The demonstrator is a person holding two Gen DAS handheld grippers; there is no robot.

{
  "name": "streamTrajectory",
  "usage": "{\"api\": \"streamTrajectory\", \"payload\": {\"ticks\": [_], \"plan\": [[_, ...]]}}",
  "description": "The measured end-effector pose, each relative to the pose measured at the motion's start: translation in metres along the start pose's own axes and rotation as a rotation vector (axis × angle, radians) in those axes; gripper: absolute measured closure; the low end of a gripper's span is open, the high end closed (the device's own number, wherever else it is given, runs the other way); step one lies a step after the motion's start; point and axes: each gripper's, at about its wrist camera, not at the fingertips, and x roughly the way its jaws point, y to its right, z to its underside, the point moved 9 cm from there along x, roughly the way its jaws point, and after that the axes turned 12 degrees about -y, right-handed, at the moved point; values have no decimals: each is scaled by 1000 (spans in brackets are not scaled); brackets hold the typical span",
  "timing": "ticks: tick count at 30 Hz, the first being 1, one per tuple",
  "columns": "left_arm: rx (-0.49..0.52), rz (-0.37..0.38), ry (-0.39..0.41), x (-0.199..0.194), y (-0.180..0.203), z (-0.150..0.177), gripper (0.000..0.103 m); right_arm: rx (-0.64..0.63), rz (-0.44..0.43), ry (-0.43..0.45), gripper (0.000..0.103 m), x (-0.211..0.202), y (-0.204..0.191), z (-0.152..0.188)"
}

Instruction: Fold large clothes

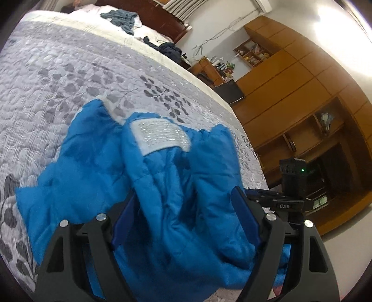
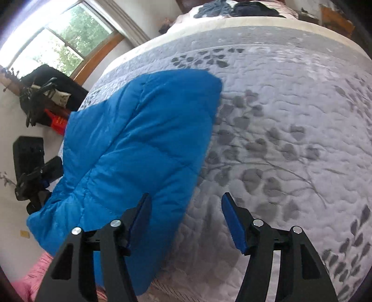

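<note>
- Centrally, one blue quilted jacket (image 1: 162, 190) is lying bunched on the grey leaf-patterned bedspread (image 1: 58, 76), near the bed's edge.
- One white rectangular label (image 1: 160, 137) is showing on the jacket's upper fold (its lettering is too blurred to read).
- One left gripper (image 1: 183, 218) is standing with its two blue pads (image 1: 244, 216) spread wide; crumpled jacket fabric is lying between them, and whether either pad is touching it cannot be told.
- One right gripper (image 2: 186, 223) is standing with its jaws apart, holding nothing; its left pad (image 2: 139, 220) is overlapping the jacket's edge in the picture, its right pad is over bare bedspread.
- In the right wrist view, the jacket (image 2: 139, 144) is showing one smooth quilted panel, spreading leftward to the bed's side.
- Two dark garments (image 1: 123, 18) are lying at the far end of the bed (well apart from the jacket).
- One wooden wardrobe wall (image 1: 302, 97) is standing beyond the bed.
- One window (image 2: 60, 41) is showing at upper left in the right wrist view.
</note>
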Motion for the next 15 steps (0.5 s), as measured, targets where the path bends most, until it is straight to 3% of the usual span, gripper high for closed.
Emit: {"api": "streamTrajectory", "payload": {"ticks": [4, 9, 12, 15], "plan": [[48, 42, -3, 2, 16, -4, 25, -71, -37, -1, 62, 4, -30, -6], [96, -1, -28, 10, 23, -8, 21, -131, 51, -1, 62, 12, -52, -10], [95, -68, -76, 31, 11, -10, 21, -145, 81, 0, 62, 21, -55, -13], [98, -110, -84, 41, 6, -11, 28, -142, 78, 4, 62, 23, -54, -12]]}}
